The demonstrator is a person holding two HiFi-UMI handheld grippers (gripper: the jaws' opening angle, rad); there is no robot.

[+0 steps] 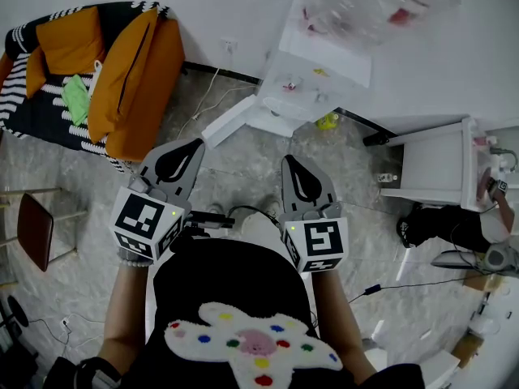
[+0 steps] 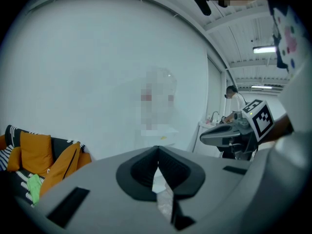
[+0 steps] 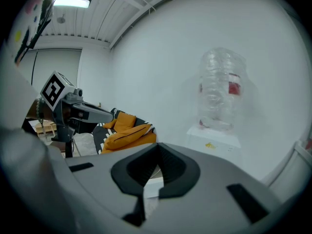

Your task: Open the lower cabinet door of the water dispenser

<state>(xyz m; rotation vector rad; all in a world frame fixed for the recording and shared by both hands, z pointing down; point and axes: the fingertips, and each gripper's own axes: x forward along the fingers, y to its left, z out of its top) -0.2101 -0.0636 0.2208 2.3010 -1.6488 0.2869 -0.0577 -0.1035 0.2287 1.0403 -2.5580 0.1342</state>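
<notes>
The white water dispenser (image 1: 302,87) stands against the wall with a clear bottle (image 1: 377,2) on top. A white panel (image 1: 231,121) juts out at floor level from its lower left; I cannot tell whether this is the cabinet door. My left gripper (image 1: 195,146) and right gripper (image 1: 290,164) are side by side, short of the dispenser and pointing toward it. Both are shut and hold nothing. In the left gripper view the closed jaws (image 2: 157,151) face the dispenser (image 2: 157,128). The right gripper view has shut jaws (image 3: 157,147) below the bottle (image 3: 222,89).
A sofa with orange cushions (image 1: 122,63) is at the left and a brown stool (image 1: 34,229) nearer me. A white cabinet (image 1: 430,164) stands at the right, with a person's hand (image 1: 493,186) beside it. Cables (image 1: 381,286) and a yellow-green object (image 1: 328,121) lie on the floor.
</notes>
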